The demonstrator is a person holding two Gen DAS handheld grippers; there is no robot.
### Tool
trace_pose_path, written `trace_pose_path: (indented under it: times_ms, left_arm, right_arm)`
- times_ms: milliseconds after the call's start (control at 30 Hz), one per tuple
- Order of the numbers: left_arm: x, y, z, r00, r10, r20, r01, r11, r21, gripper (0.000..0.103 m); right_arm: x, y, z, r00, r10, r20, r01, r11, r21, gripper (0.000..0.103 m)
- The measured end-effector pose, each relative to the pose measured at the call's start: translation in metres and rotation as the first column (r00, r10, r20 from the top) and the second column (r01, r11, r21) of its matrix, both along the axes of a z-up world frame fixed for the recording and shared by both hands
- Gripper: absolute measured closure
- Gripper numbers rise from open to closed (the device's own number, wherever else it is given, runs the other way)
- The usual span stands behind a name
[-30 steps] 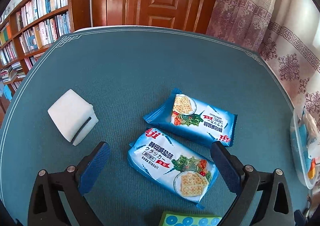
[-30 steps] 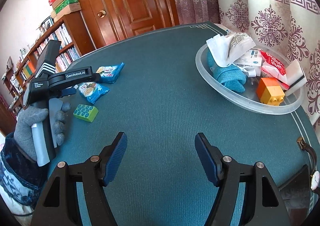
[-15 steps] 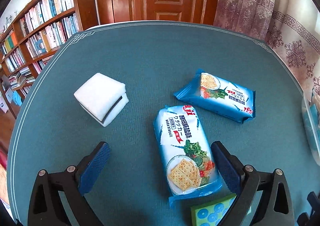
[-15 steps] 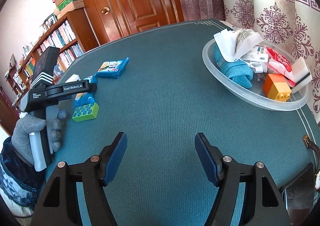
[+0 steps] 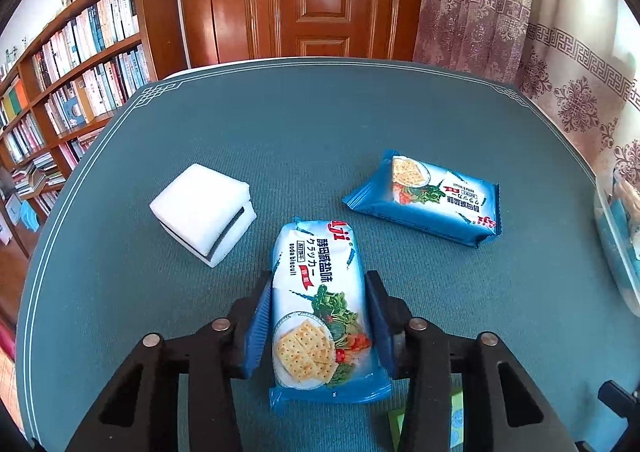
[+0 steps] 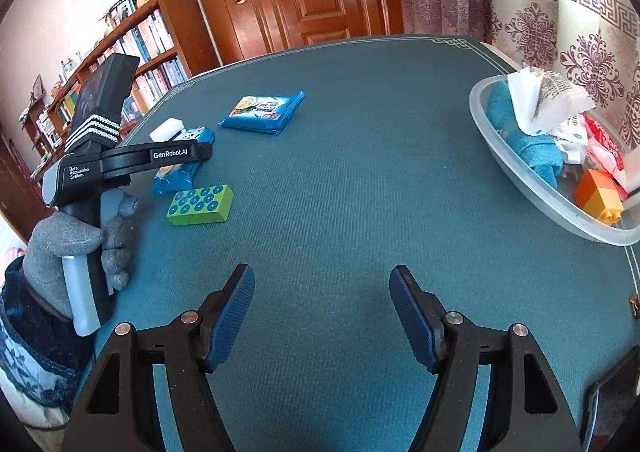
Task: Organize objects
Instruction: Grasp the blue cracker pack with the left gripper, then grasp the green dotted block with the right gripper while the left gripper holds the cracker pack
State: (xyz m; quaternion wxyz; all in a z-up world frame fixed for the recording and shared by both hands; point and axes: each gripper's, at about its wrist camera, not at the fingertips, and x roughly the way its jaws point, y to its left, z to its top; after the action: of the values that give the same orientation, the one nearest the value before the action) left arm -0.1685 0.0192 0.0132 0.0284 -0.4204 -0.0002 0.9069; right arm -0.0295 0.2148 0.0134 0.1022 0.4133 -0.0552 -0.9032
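My left gripper (image 5: 319, 280) is shut on a blue soda-cracker packet (image 5: 320, 308), its blue pads pressing both long sides on the green table. A second cracker packet (image 5: 424, 197) lies beyond to the right, and a white foam block (image 5: 204, 207) to the left. In the right wrist view, a gloved hand holds the left gripper (image 6: 198, 151) over that packet (image 6: 176, 175), beside a green studded brick (image 6: 200, 203). My right gripper (image 6: 322, 280) hovers open over bare table with nothing between its fingers.
A clear plastic bowl (image 6: 520, 179) at the right edge holds a teal cloth, an orange brick and several packets. The green brick (image 5: 456, 420) sits just behind my left gripper's right finger. A bookshelf and a wooden door stand beyond the table's far edge.
The left gripper's jaws went from wide open to closed on the near cracker packet, which now lies lengthwise between them. The right gripper swung left, so the bowl slid towards the frame's right edge.
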Motion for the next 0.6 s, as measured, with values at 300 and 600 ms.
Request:
trace_pose_path:
  times_ms: [300, 600]
  left_arm:
    - [0.011, -0.012, 0.016, 0.998, 0.009, -0.061, -0.007, 0.999, 0.032, 0.059]
    - [0.02, -0.027, 0.032, 0.991, 0.057, -0.118, -0.051, 0.997, 0.055, 0.059]
  right_arm:
    - [-0.022, -0.044, 0.003, 0.994, 0.111, 0.007, -0.111, 0.994, -0.016, 0.032]
    - [-0.048, -0.096, 0.002, 0.983, 0.182, -0.008, -0.181, 0.983, 0.036, 0.032]
